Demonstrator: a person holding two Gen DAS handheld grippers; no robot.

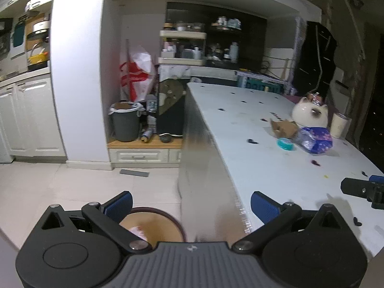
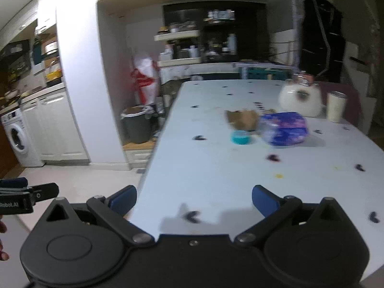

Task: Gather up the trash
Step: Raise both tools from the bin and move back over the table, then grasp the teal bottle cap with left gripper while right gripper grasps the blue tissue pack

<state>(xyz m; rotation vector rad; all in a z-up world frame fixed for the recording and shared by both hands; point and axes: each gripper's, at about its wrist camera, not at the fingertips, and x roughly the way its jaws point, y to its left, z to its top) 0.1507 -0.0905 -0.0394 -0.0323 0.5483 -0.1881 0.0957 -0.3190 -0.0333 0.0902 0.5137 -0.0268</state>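
Note:
On the white table (image 2: pixel 216 163) lie a crumpled brown paper piece (image 2: pixel 243 117), a teal lid (image 2: pixel 240 137) and a blue-purple plastic wrapper (image 2: pixel 284 128); they also show in the left wrist view: paper (image 1: pixel 283 128), lid (image 1: pixel 285 143), wrapper (image 1: pixel 315 139). My left gripper (image 1: pixel 190 206) is open and empty at the table's near left corner, above a round brown bin (image 1: pixel 156 225) on the floor. My right gripper (image 2: pixel 194 199) is open and empty over the table's near edge.
A white cat-shaped pot (image 2: pixel 301 100) and a cream cup (image 2: pixel 336 106) stand at the table's far right. A grey lined trash bin (image 1: pixel 126 121) stands in an alcove beside a red-white bag (image 1: pixel 136 76). Cabinets and a washing machine (image 2: pixel 15 136) line the left wall.

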